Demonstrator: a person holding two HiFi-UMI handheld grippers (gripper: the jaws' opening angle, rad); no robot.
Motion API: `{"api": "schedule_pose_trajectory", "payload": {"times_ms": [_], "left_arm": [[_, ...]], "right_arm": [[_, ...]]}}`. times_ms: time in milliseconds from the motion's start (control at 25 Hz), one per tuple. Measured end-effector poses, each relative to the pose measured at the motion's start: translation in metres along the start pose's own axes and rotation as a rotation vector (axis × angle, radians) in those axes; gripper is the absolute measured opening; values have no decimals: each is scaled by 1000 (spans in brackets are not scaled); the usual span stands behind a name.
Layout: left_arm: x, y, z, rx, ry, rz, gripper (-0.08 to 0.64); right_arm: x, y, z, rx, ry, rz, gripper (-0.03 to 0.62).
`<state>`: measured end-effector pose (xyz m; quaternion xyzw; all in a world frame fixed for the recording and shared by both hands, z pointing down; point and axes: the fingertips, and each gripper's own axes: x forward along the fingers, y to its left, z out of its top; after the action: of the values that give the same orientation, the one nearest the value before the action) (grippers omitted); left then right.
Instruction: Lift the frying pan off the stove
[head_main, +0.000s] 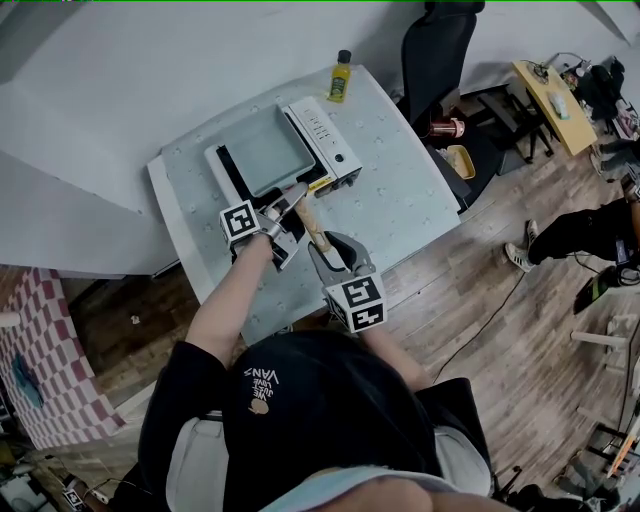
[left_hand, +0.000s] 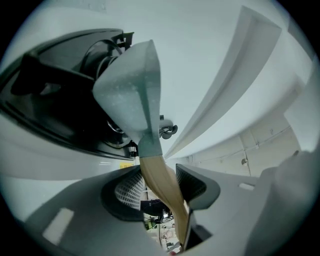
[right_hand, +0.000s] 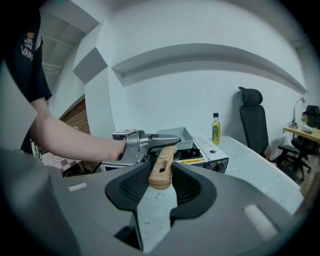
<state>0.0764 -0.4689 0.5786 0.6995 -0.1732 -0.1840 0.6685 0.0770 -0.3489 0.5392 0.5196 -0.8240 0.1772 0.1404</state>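
Though square, grey pan (head_main: 265, 150), wooden handle (right_hand: 161, 170)

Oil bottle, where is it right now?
Head view: the oil bottle stands at the table's far edge, just beyond the stove, left of the black chair.

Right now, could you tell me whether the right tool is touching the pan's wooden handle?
Touching. The right gripper view shows the wooden handle clamped between both pads of the right tool.

Black short-sleeved T-shirt (head_main: 330, 410) with pale logo (head_main: 265, 385)
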Motion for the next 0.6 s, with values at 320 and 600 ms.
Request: {"api": "schedule_pose_trajectory", "payload": {"times_ms": [320,600], "left_arm": [[-4,3,-8,89,18,40,190],[-14,3,-17,114,25,58,187]], "right_arm": [[-10,-3,-6,12,3,-11,137],[-20,5,-16,16,7,-13,137]]}}
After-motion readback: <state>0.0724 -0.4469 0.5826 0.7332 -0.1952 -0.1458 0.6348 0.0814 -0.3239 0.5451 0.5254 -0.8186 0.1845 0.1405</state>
